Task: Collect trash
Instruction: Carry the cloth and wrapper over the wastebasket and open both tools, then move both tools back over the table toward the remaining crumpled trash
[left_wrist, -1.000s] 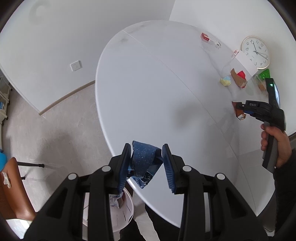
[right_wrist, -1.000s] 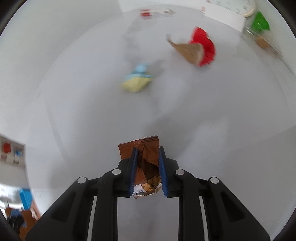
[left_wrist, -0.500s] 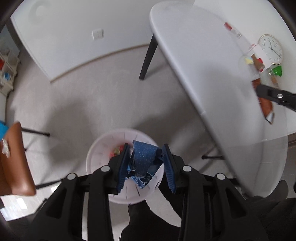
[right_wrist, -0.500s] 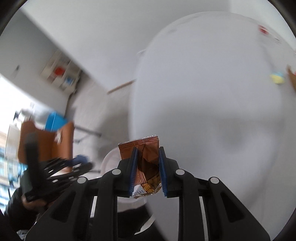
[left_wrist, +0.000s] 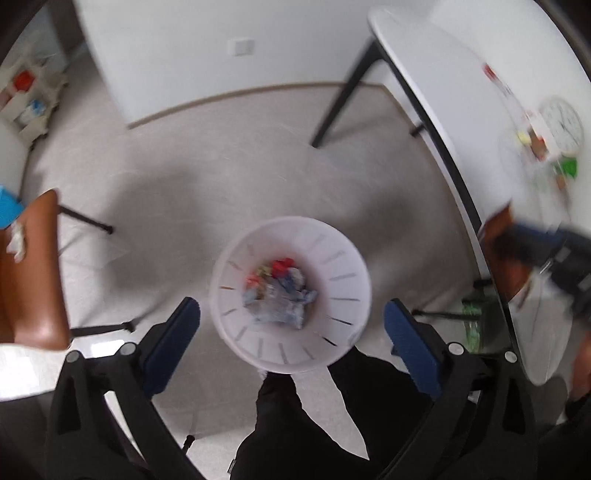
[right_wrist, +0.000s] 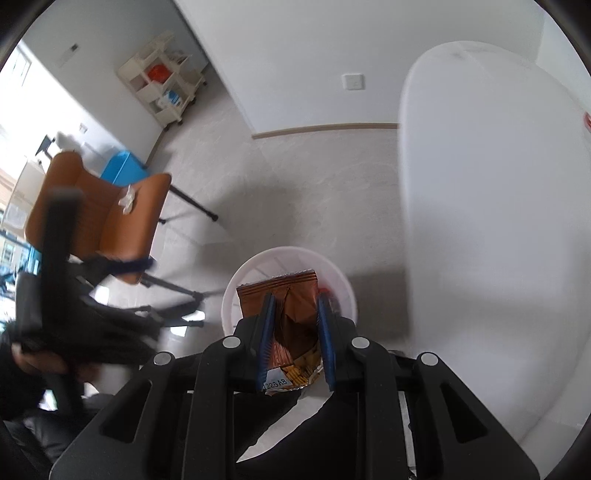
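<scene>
My left gripper (left_wrist: 291, 321) is open wide and empty, directly above a white slotted trash bin (left_wrist: 343, 266) on the floor. Several wrappers lie in the bin, with a blue wrapper (left_wrist: 280, 302) on top. My right gripper (right_wrist: 293, 306) is shut on a brown snack wrapper (right_wrist: 288, 291) and holds it over the same bin (right_wrist: 251, 273). The right gripper and its wrapper show blurred at the right of the left wrist view (left_wrist: 517, 251). More trash (left_wrist: 535, 140) lies on the white table (left_wrist: 461, 85).
A brown chair (right_wrist: 107, 210) stands left of the bin. The table edge (right_wrist: 406, 206) runs close on the right, with a black leg (left_wrist: 343, 96). A wall clock (left_wrist: 561, 125) lies on the table. A blue box (right_wrist: 122, 168) and white shelf cart (right_wrist: 166, 81) stand further back.
My left gripper opened and the blue wrapper dropped into the bin. My right gripper swung off the table to above the bin, still holding the brown wrapper.
</scene>
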